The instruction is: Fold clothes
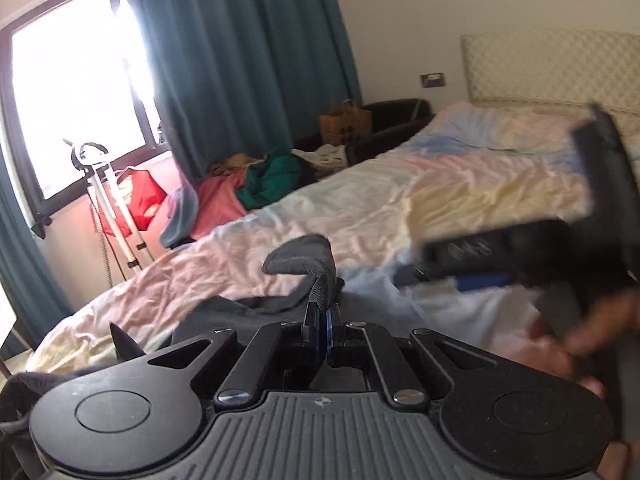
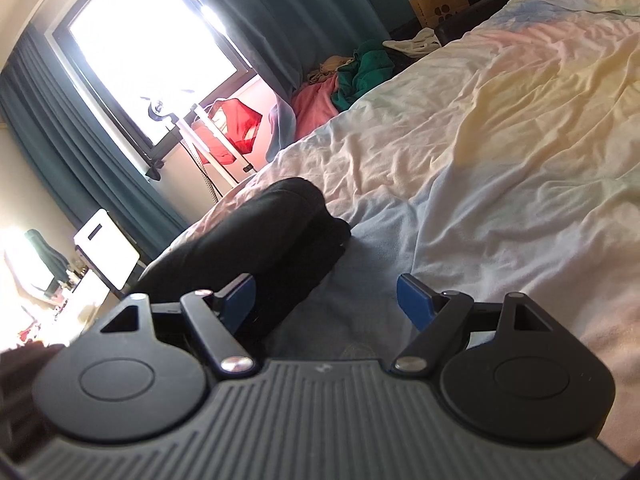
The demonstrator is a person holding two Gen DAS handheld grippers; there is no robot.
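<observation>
A dark grey garment (image 1: pixel 298 266) lies on the bed's pastel sheet (image 1: pixel 440 196). My left gripper (image 1: pixel 322 312) is shut on a ribbed edge of this garment, and a flap of it curls up above the fingers. The right gripper (image 1: pixel 520 248) shows blurred at the right of the left wrist view. In the right wrist view my right gripper (image 2: pixel 326 300) is open and empty, low over the sheet (image 2: pixel 480 160). The dark garment (image 2: pixel 272 240) lies bunched just left of its left blue pad (image 2: pixel 240 300).
A pile of pink, green and white clothes (image 1: pixel 260 180) lies beyond the bed's far edge, with a paper bag (image 1: pixel 346 122) and a black chair (image 1: pixel 392 124). Teal curtains (image 1: pixel 240 60), a window and a white stand (image 1: pixel 116 200) are at the left. A padded headboard (image 1: pixel 552 68) is at the right.
</observation>
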